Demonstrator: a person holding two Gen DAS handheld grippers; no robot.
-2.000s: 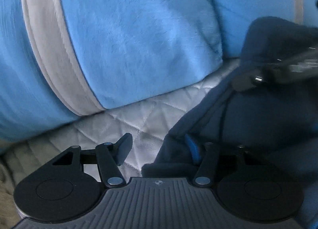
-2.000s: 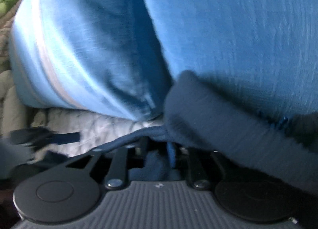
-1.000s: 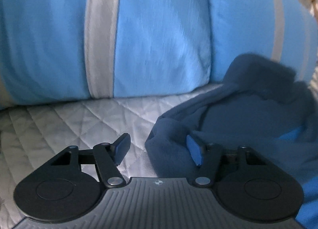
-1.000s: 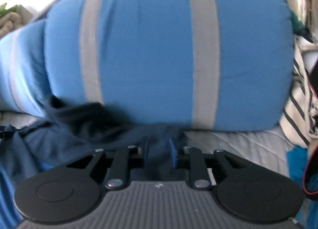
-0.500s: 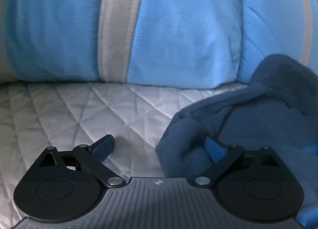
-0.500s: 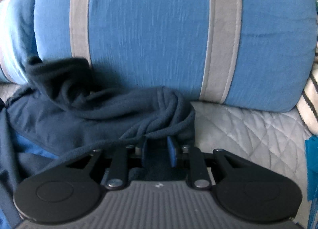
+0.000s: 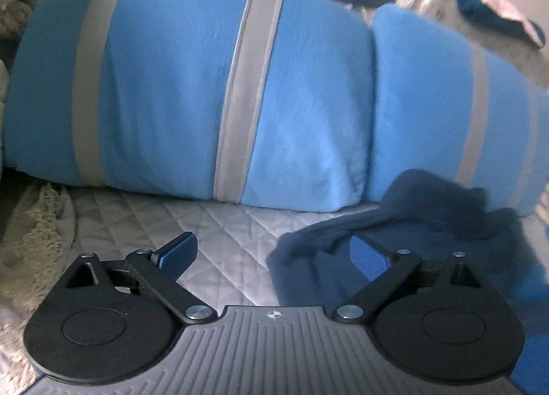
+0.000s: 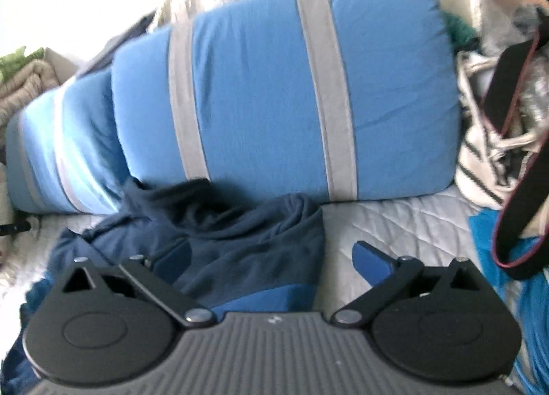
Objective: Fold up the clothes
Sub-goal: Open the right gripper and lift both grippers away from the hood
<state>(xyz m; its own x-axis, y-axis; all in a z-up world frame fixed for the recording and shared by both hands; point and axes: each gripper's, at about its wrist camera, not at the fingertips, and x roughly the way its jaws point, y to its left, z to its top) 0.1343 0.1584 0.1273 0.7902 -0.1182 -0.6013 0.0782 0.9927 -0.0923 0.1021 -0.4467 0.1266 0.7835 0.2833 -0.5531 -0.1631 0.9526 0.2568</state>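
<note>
Both my right gripper (image 8: 271, 258) and left gripper (image 7: 272, 252) have sprung apart, dropping the navy garment (image 8: 240, 244) against the pillows (image 8: 274, 86) to regrip.

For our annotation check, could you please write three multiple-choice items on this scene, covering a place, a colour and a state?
1. Where does the navy garment lie?
A. on top of the pillow
B. on the quilted cover, in front of the pillow
C. in a basket

2. What colour are the stripes on the blue pillow?
A. grey
B. red
C. yellow

3. How is the right gripper?
A. shut on the garment
B. out of view
C. open

Answers: 1 B, it lies on the quilt at the pillow's base; 2 A, grey bands cross it; 3 C, its fingers stand wide apart.
</note>
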